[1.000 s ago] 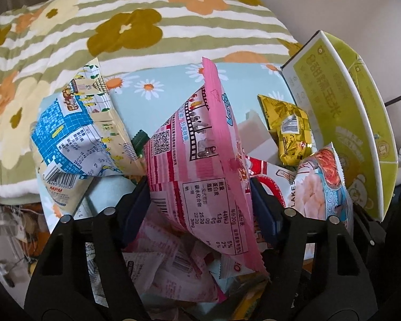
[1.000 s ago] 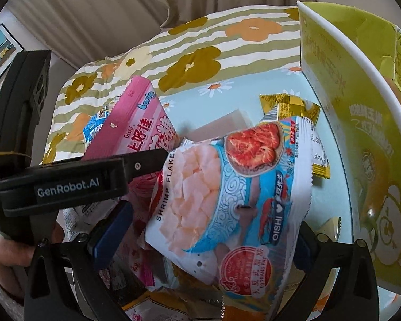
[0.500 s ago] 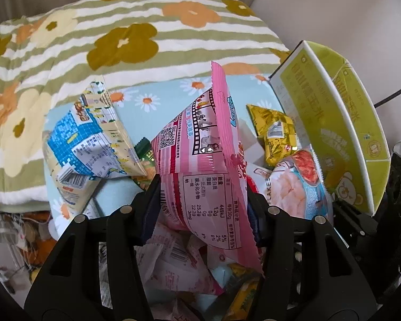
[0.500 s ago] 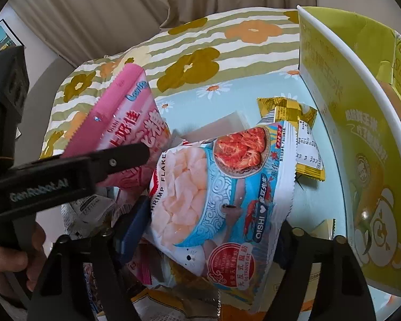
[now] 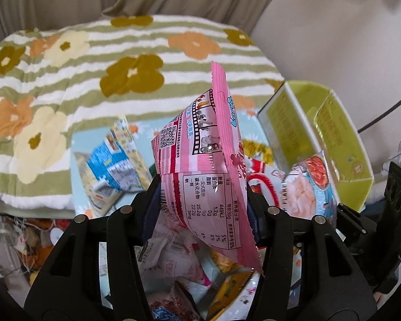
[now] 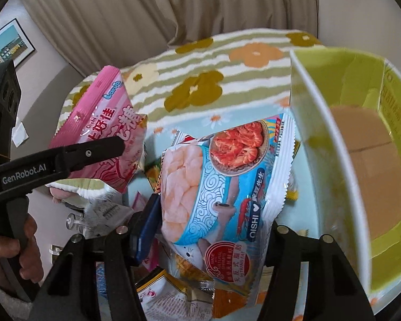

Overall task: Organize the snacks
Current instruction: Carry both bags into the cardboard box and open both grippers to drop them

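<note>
My left gripper (image 5: 203, 203) is shut on a pink snack bag (image 5: 200, 165) and holds it up above the snack pile; the bag also shows in the right wrist view (image 6: 104, 139). My right gripper (image 6: 208, 224) is shut on a blue Oishi shrimp flakes bag (image 6: 222, 187), raised beside the open yellow-green box (image 6: 334, 160). The shrimp bag appears in the left wrist view (image 5: 307, 187) next to the box (image 5: 307, 128). The box's brown floor is bare where it shows.
Several loose snack packets (image 5: 189, 275) lie under both grippers on a light blue daisy cloth (image 5: 88, 144). A blue and white snack bag (image 5: 115, 160) lies left. A striped flower blanket (image 5: 120, 67) covers the surface behind. Curtains and a wall stand at the back.
Both grippers have risen with their bags, away from the pile. The box opening has come into view from above on the right.
</note>
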Available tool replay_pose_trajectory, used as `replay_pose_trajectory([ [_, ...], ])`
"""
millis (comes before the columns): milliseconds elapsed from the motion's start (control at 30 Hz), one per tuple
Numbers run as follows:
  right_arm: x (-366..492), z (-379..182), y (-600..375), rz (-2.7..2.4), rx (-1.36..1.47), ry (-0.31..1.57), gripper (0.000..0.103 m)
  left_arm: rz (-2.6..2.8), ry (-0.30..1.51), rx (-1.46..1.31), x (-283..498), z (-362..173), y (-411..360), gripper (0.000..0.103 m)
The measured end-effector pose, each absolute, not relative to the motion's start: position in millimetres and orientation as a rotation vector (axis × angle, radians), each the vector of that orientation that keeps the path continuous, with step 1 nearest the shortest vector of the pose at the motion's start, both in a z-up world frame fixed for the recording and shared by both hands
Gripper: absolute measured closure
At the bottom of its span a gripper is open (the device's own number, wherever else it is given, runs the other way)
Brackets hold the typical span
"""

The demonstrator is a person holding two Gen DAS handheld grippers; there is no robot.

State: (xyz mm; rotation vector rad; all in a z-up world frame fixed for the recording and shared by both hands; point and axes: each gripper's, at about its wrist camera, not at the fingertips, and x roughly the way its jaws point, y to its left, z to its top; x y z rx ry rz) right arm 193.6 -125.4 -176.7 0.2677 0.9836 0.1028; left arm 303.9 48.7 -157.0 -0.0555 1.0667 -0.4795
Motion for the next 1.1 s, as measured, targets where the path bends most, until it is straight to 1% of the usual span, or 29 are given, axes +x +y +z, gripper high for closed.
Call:
replay_pose_trajectory([
  [133, 187, -146, -146, 0.120, 0.267, 0.924, 0.046, -0.473, 1.015, -0.054, 297, -129, 41, 0.053],
  [300, 175, -116, -184, 0.137, 0.252, 0.865, 0.046, -0.459, 0.953, -0.052, 284, -98, 12, 0.053],
  [433, 162, -99, -224, 0.147, 0.212, 0.848, 0.046, -0.447, 0.920, -0.068, 266, -80, -28, 0.053],
  [567, 150, -91, -265, 0.151, 0.185, 0.848, 0.046, -0.451, 0.902, -0.091, 247, -74, -79, 0.053],
  [833, 143, -94, -351, 0.132, 0.143, 0.878, 0.046, -0.459, 0.937, -0.117, 224, -87, -179, 0.053],
  [1000, 145, -105, -380, 0.106, 0.096, 0.905, 0.046, -0.453, 1.016, -0.072, 222, -113, -227, 0.053],
  [1100, 147, -116, -387, 0.089, 0.065, 0.922, 0.046, -0.450, 1.064, -0.042, 226, -130, -242, 0.053],
])
